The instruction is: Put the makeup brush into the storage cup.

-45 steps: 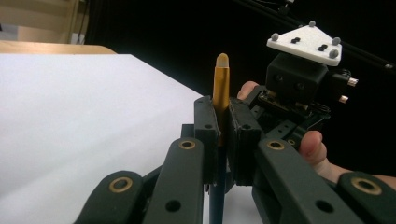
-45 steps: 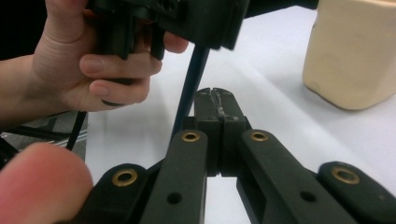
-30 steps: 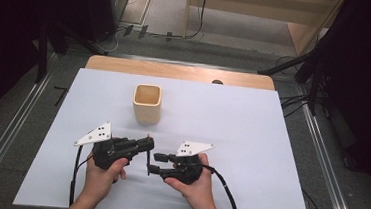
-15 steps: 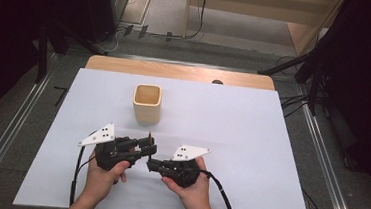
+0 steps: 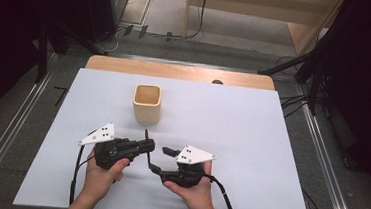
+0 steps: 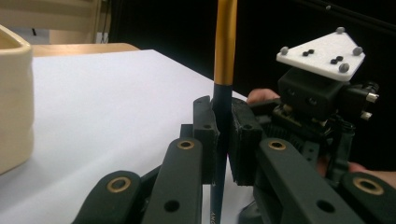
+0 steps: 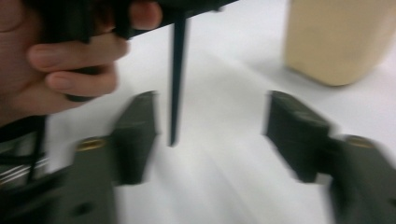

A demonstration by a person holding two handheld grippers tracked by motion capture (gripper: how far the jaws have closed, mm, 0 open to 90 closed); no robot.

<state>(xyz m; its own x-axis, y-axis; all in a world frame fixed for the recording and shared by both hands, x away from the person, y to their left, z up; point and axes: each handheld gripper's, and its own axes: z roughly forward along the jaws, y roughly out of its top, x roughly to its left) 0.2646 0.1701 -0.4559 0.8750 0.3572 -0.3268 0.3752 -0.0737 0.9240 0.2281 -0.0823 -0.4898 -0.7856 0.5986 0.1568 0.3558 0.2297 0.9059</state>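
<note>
A thin stick (image 6: pixel 225 46), dark below and gold above, stands upright in my left gripper (image 6: pixel 223 121), whose jaws are shut on its dark part. From above, the stick (image 5: pixel 146 134) shows as a short dark line at the left gripper (image 5: pixel 149 146), near the table's front middle. My right gripper (image 5: pixel 159 159) faces it from the right, open. In the right gripper view the stick's dark tip (image 7: pixel 177 84) hangs between the open jaws of the right gripper (image 7: pixel 212 126), close to the left one and apart from both. A cream square cup (image 5: pixel 147 103) stands behind.
A white sheet (image 5: pixel 251 140) covers the table, with a wooden strip (image 5: pixel 176 71) at the far edge. The cup (image 6: pixel 14 102) is close on the left in the left gripper view and at the upper right (image 7: pixel 336 37) in the right gripper view. Cables trail toward the front edge.
The two grippers came together half a second ago. The right gripper has since drawn slightly back to the right, and the stick stays in the left gripper.
</note>
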